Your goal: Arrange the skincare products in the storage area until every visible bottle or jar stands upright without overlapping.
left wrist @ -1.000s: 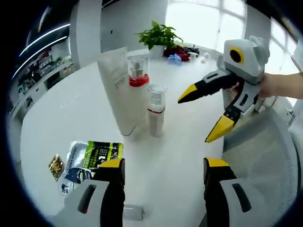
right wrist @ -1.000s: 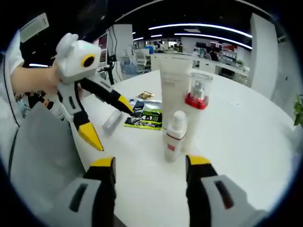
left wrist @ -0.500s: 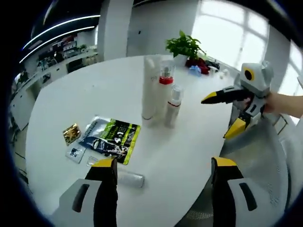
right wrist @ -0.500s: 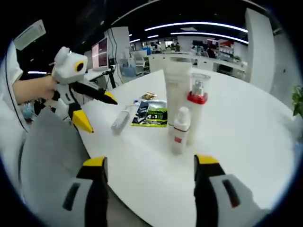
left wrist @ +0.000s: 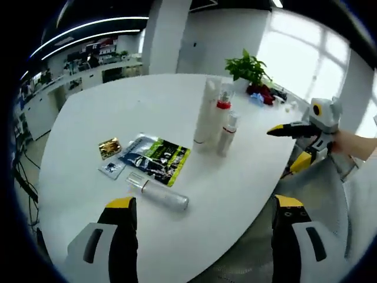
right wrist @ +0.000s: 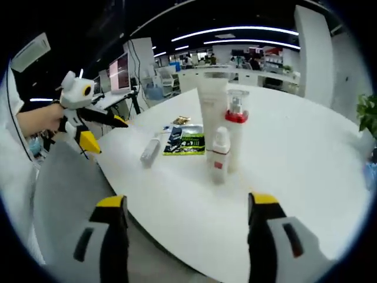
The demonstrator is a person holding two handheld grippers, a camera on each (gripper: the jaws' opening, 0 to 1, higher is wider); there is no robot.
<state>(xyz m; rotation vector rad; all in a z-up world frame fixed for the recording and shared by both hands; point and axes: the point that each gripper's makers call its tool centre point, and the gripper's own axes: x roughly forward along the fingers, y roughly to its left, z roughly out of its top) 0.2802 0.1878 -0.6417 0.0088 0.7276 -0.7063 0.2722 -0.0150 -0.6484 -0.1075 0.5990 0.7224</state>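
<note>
Left gripper view: clear bottle (left wrist: 158,194) lying flat on bench (left wrist: 88,124), long axis slanting across, just ahead of my left hand-held gripper (left wrist: 200,212), jaws spread, empty. Right hand-held gripper (right wrist: 185,209) spread too, farther off.

Glossy white table (left wrist: 106,118); clear plastic bottle (left wrist: 158,193).
</note>
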